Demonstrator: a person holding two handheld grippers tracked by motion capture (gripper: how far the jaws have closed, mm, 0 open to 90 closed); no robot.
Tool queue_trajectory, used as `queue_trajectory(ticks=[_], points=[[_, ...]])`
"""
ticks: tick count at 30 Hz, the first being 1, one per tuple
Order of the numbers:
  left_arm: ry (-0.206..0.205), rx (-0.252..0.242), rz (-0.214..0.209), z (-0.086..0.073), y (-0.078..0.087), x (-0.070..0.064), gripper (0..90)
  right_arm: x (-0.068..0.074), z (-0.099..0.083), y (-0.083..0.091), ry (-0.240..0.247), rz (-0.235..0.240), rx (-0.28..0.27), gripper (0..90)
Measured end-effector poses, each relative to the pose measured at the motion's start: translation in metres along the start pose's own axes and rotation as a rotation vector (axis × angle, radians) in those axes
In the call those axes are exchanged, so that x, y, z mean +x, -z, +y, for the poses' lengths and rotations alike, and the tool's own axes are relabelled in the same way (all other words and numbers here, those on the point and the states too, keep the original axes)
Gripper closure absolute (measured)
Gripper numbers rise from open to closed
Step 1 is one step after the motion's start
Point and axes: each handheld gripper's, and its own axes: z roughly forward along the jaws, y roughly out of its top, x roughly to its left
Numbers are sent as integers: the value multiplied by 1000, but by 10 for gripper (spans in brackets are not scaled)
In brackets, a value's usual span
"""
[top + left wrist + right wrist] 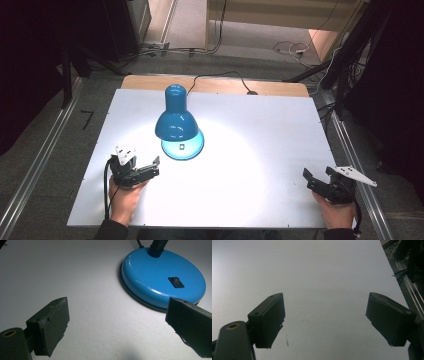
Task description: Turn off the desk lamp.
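Your left gripper point(145, 169) sits just beside the blue lamp point(178, 125), jaws spread wide and holding nothing; the lamp's base point(162, 277) lies just ahead near one jaw. Your right gripper point(316, 176), released too, hovers near the surface's point(260, 150) right edge over bare white board.

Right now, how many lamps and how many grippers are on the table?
Lamp: 1, blue and lit.
Grippers: 2, the left gripper and the right gripper, both open.
Total: 3
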Motion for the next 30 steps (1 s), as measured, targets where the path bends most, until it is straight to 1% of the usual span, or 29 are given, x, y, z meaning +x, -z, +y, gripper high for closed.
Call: queue_trajectory(ticks=[5,10,22,30], points=[[-11,3,2,0,-2,-2,58,0,0,0,1,0,1,142],[-30,7,0,0,-6,-9,58,0,0,-1,-2,1,4,142],[-44,8,-16,2,-11,-18,64,0,0,-1,-4,3,6,142],[-40,7,-21,5,-16,-21,65,0,-1,-1,-1,4,13,142]])
